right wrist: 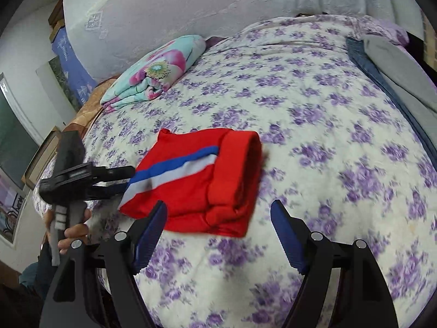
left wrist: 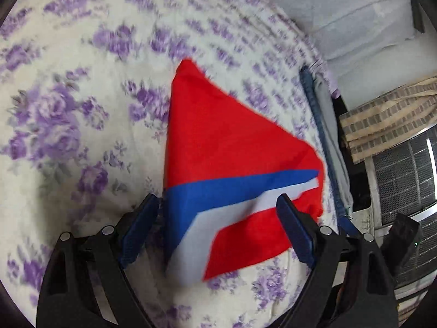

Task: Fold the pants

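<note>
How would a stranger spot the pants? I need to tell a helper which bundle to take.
On the purple-flowered bedspread, near its front edge, lie the folded pants. They alone are bright red with a blue and white stripe; the floral blanket is turquoise and pink.

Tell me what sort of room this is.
Most likely a bedroom: the red pants lie on a bed with a purple-flowered bedspread, a folded floral blanket rests near the wall.

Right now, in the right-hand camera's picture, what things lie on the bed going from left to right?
The other handheld gripper at the left edge → the folded flowery blanket → the folded red pants with a blue and white stripe → a bare stretch of purple-flowered bedspread → the grey and blue clothes at the right edge.
</note>
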{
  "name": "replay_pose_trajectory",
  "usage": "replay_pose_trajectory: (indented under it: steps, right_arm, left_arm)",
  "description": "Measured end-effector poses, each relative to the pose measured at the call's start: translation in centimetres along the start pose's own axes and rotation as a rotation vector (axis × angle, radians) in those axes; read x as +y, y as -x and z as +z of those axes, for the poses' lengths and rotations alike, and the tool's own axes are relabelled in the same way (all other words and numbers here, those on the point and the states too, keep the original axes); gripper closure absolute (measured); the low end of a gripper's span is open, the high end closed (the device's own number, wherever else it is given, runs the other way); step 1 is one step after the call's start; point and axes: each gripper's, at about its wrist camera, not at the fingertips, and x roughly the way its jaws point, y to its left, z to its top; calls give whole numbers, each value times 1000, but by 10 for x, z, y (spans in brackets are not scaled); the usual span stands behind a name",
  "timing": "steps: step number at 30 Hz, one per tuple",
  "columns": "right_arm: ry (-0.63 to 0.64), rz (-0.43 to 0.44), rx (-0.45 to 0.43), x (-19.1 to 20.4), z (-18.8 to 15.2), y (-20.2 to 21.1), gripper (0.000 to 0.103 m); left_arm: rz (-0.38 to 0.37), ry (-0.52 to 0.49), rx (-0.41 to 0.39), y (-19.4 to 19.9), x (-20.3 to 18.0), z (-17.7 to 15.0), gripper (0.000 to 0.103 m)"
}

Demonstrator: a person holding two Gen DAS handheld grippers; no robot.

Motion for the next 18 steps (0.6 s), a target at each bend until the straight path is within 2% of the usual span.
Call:
replay_pose_trajectory:
  steps: [2,3,4,8,10,12,15,17,18]
  right_arm:
    - [-22,5,8,-4,2,-5,25]
    - [-41,4,13,-7,4,-10,24]
    - [-60,3,16,-9,7,-14,25]
    - [-174,30,68,-24,18,-44,25]
    - [-231,68,131,-32,21,-65,25]
    - [-264,59,173,-36,22,-80,25]
    - [-317,133,251,-39,17,-104,23]
    - [-322,170,246,-35,14,-113,23]
    - [-314,176,228,-34,14,-114,30]
  left_arm:
    - [-10,-14,0,-3,-4,0,18]
    - [-52,-29,6,-3,-8,-1,18]
    - [-60,-40,-1,-3,-12,-3,20]
    - [-29,-72,-12,-6,-13,-8,37]
    - [-30,-71,-5,-10,-8,-9,46]
    - [-51,-66,7,-11,-1,-10,46]
    - [-62,-90,10,-13,-1,-10,45]
    - [-67,-94,20,-16,-2,-8,44]
    - [-72,-93,25,-18,-3,-7,42]
